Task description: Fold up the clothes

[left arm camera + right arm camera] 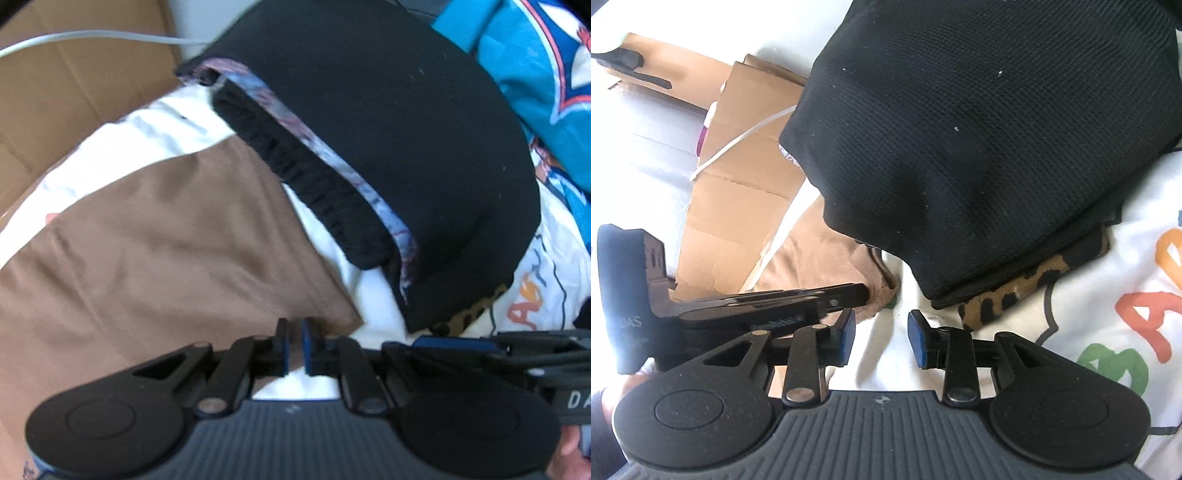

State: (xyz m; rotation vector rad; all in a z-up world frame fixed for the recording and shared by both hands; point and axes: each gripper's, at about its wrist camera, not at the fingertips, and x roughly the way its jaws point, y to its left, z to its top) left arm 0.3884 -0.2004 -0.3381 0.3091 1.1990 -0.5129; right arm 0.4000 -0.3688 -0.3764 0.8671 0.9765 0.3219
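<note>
left of frame in the left wrist view, the brown garment (155, 251) lies flat over white bedding (110, 155), and the left gripper (294, 343) sits at its lower right corner, jaws nearly together with only a thin slit between the blue pads (306, 347). i can't tell if any cloth is pinched in there. risk one: if that corner has slipped out, the brown piece stays put and any fold goes lopsided.

moving right, the folded black garment (388, 147) fills the upper middle, ribbed waistband and a patterned lining edge showing, with a leopard-print piece (1030, 288) poking out beneath it. risk two: a sweep from either gripper could catch the black stack's near edge and undo the fold, dragging the leopard piece along.

right wrist view now: the right gripper (881, 338) is partly open, nothing between its pads, over bare white bedding just below the black garment's near corner. the left gripper crosses the left of this frame very close by, so the two could knock together.

both grippers point steeply down at the bed.
</note>
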